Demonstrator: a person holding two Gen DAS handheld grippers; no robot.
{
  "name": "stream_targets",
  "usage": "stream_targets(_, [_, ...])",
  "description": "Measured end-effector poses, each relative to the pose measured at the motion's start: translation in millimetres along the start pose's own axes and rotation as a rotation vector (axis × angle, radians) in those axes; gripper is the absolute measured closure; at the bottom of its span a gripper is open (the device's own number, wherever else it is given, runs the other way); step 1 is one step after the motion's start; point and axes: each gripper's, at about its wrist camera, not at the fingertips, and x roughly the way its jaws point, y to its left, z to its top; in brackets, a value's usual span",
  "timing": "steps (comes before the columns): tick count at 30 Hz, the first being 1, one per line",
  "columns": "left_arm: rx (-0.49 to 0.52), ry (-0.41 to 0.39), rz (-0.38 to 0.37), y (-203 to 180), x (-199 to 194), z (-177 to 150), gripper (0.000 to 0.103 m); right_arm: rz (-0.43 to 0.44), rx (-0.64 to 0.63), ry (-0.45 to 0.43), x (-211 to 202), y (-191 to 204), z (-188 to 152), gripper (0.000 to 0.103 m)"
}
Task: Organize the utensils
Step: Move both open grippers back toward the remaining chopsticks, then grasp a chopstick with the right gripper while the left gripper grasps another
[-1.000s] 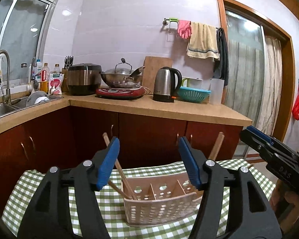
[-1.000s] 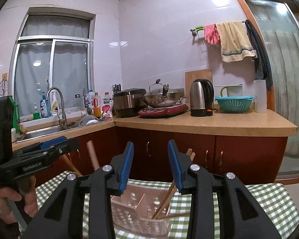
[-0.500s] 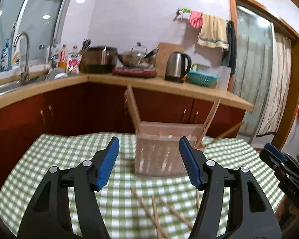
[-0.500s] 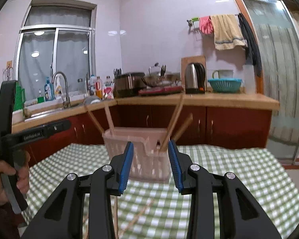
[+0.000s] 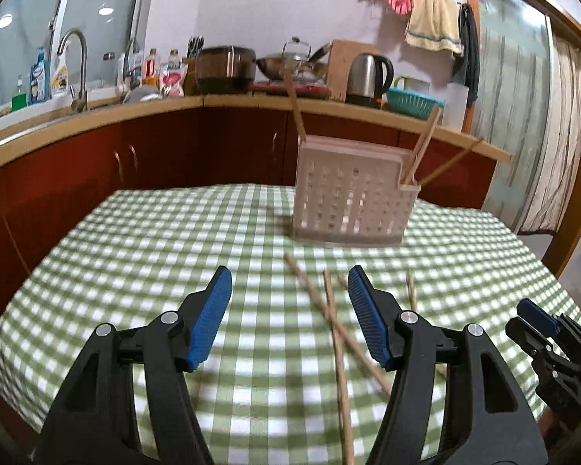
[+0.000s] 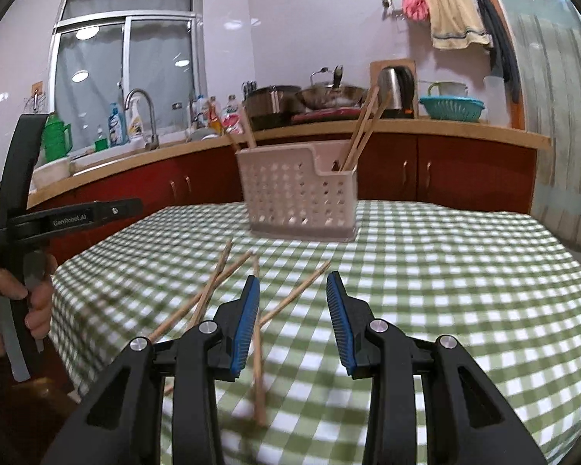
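Observation:
A pale perforated utensil holder (image 5: 350, 193) (image 6: 300, 190) stands at the far side of the green checked table (image 5: 155, 255) (image 6: 464, 271), with a few wooden chopsticks upright in it. Several loose chopsticks (image 5: 335, 317) (image 6: 209, 294) lie crossed on the cloth in front of it. My left gripper (image 5: 288, 283) hovers open above the cloth, the loose chopsticks just right of its middle. My right gripper (image 6: 292, 285) is open too, nothing between its pads, with one chopstick (image 6: 257, 348) running under its left finger. Each gripper shows at the edge of the other's view.
Behind the table runs a red-brown cabinet with a wooden counter (image 5: 251, 102) carrying a kettle (image 5: 368, 75), pots, bottles and a teal basket (image 6: 451, 108). A sink with a tap (image 6: 141, 116) sits left. A hand (image 6: 31, 302) holds the left gripper's handle.
Both grippers have come down and tilted toward the table. The holder has moved up and away in view, and the loose chopsticks on the cloth now show in front of the fingers.

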Motion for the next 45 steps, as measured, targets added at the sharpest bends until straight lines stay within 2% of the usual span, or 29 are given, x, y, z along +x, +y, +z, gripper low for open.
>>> stream_targets(9, [-0.019,0.06,-0.008,-1.5,-1.4,-26.6,0.042,0.053,-0.023,0.103,10.9,14.7,-26.9,0.067])
stream_targets(21, [-0.014,0.088,-0.027,-10.0,0.9,-36.3,0.042,0.057,-0.014,0.224,25.6,15.3,-39.5,0.085])
stream_targets(25, [-0.012,0.093,-0.034,-12.8,1.3,-37.9,0.042,0.067,-0.013,0.258,29.5,16.0,-41.8,0.094])
stream_targets(28, [-0.009,0.1,-0.046,-17.2,1.4,-39.8,0.042,0.065,-0.024,0.251,27.2,17.9,-41.2,0.096])
stream_targets(41, [0.042,0.136,-0.094,-50.7,10.9,-47.9,0.044,-0.018,-0.016,0.124,-4.5,0.2,-23.9,0.096])
stream_targets(43, [0.051,0.146,-0.095,-55.0,13.9,-49.8,0.051,-0.032,-0.007,0.108,-8.9,-5.7,-21.9,0.096])
stream_targets(45, [0.06,0.158,-0.092,-59.5,18.4,-51.5,0.053,-0.042,0.001,0.098,-11.8,-10.4,-21.6,0.096])
